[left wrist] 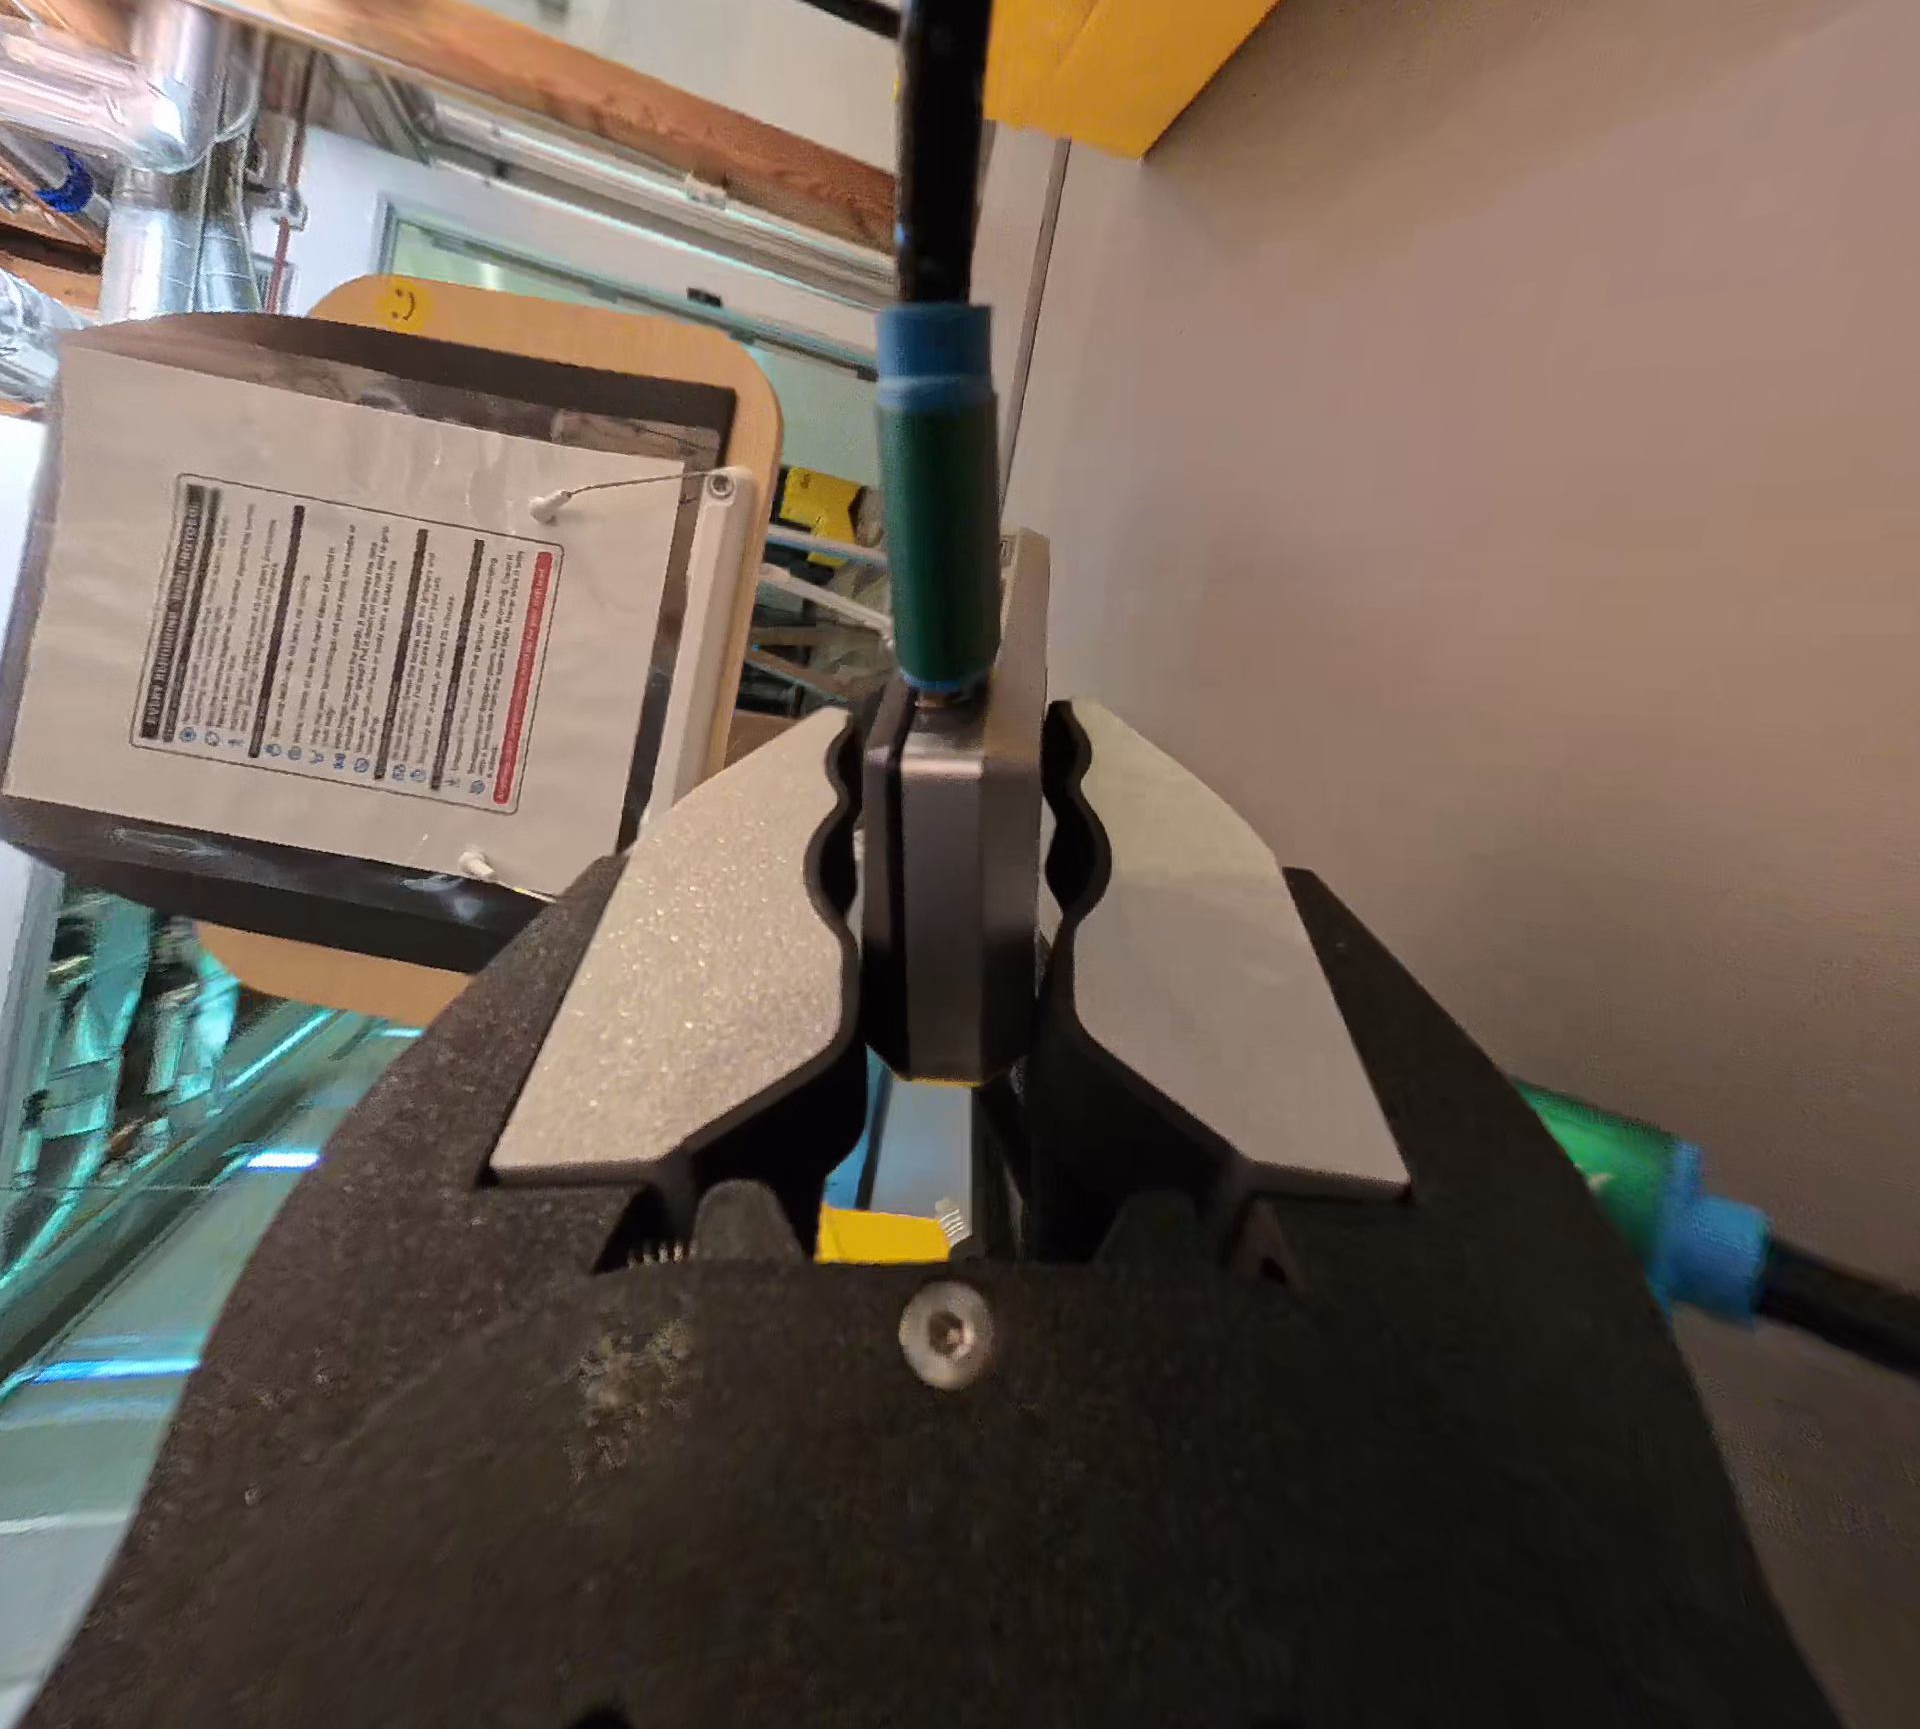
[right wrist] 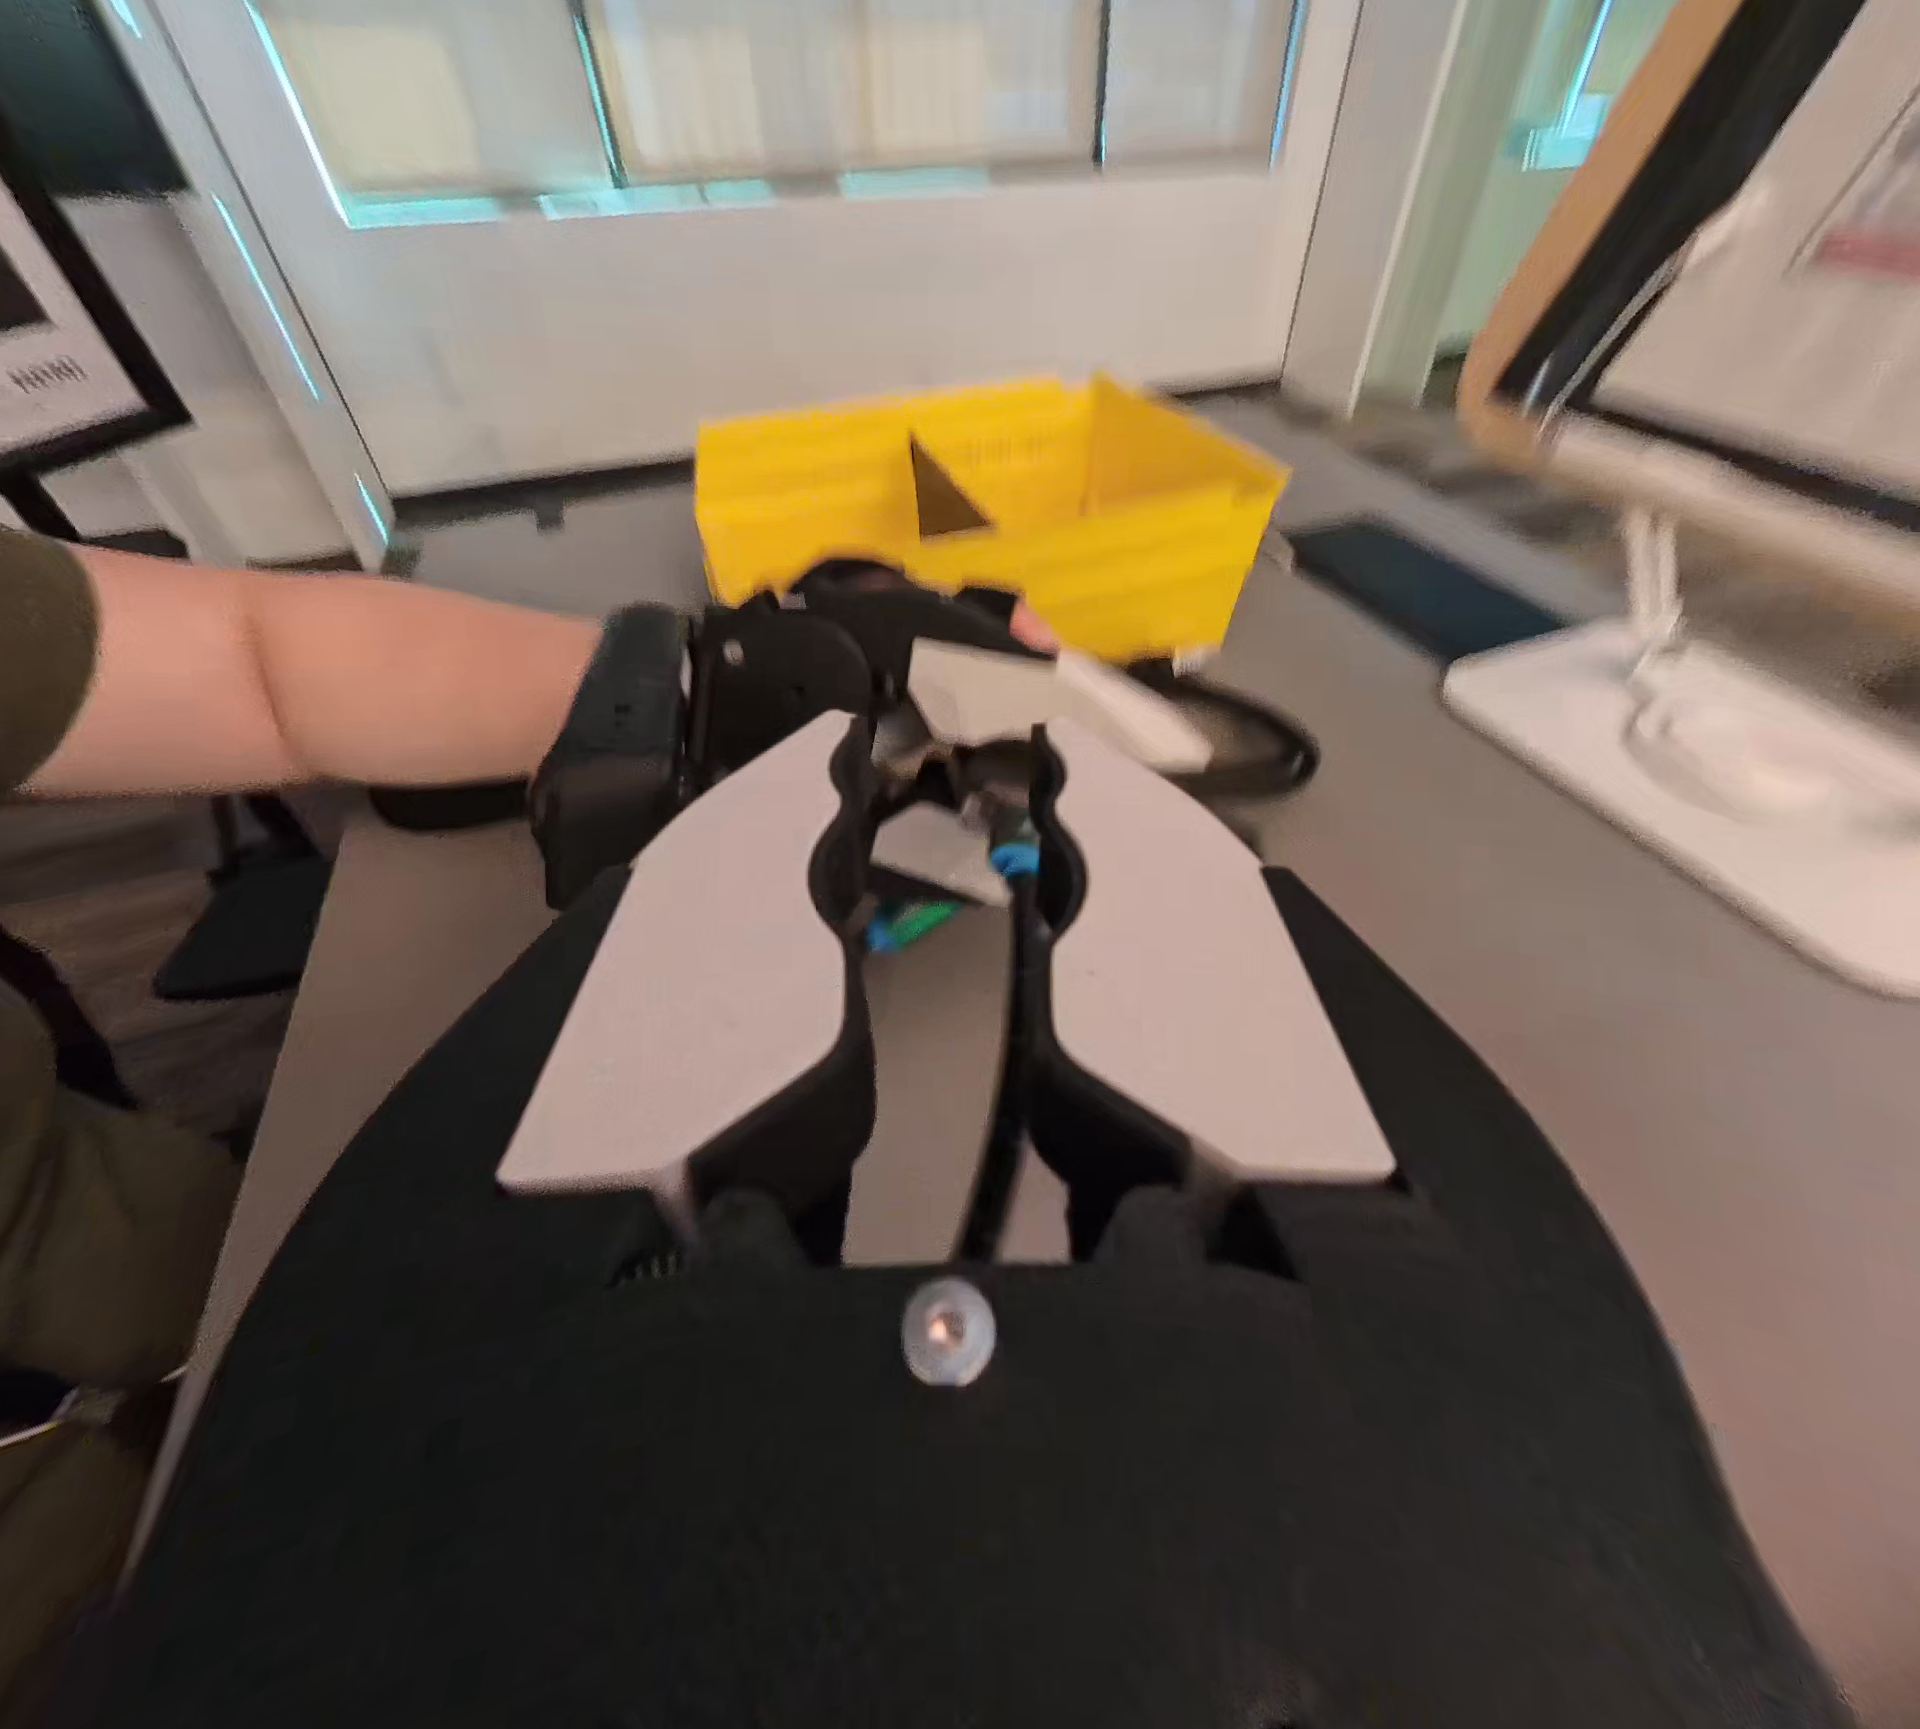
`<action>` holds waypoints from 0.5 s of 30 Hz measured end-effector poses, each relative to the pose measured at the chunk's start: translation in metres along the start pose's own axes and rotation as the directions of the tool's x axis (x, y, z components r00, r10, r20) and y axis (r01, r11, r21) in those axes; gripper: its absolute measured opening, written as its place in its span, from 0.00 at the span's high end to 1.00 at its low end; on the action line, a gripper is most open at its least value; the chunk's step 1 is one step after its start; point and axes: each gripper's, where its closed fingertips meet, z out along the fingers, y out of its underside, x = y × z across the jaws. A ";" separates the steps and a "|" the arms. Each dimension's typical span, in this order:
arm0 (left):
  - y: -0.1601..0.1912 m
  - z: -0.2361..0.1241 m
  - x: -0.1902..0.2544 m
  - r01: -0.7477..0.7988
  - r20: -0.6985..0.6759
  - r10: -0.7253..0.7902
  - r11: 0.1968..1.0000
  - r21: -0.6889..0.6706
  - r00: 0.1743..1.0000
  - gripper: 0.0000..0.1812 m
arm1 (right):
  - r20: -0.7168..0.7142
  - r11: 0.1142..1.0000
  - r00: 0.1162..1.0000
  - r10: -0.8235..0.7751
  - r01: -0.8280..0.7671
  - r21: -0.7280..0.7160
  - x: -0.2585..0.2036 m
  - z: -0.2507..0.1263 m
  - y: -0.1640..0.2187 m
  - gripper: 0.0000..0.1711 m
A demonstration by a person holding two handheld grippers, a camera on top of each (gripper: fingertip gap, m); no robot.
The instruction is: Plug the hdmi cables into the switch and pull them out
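My left gripper (left wrist: pixel 951 744) is shut on the grey HDMI switch (left wrist: pixel 966 900) and holds it on edge above the table. A green plug with a blue band (left wrist: pixel 935 536) sits in the switch's far end, and its black cable (left wrist: pixel 940 69) runs up out of the view. A second green plug (left wrist: pixel 1621 1191) lies on the table at lower right. In the blurred right wrist view my right gripper (right wrist: pixel 951 754) is open just short of the left gripper (right wrist: pixel 831 671). The black cable (right wrist: pixel 1023 1004) runs loose between its fingers. A green plug (right wrist: pixel 914 921) shows below.
A yellow bin (right wrist: pixel 987 516) stands on the grey table (right wrist: pixel 1455 1056) behind the grippers. A white stand with a framed sheet (right wrist: pixel 1662 744) is at the right. A person's forearm (right wrist: pixel 312 671) reaches in from the left. Windows lie beyond.
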 end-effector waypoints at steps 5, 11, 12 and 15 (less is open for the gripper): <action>-0.026 -0.020 -0.008 0.091 0.002 -0.093 0.981 0.171 0.996 0.82 | -0.106 0.975 0.977 -0.186 0.197 0.105 0.011 -0.032 -0.027 0.82; -0.064 -0.052 -0.019 0.251 -0.102 -0.229 0.890 0.380 0.968 0.82 | -0.002 0.913 0.918 -0.396 0.393 -0.109 0.003 -0.010 0.019 0.73; -0.071 -0.059 -0.022 0.276 -0.122 -0.248 0.866 0.417 0.961 0.82 | 0.007 0.870 0.882 -0.472 0.467 -0.155 0.001 -0.003 0.028 0.72; -0.089 -0.077 -0.026 0.357 -0.224 -0.281 0.792 0.495 0.933 0.82 | 0.019 0.696 0.718 -0.696 0.682 -0.224 -0.002 0.018 0.038 0.71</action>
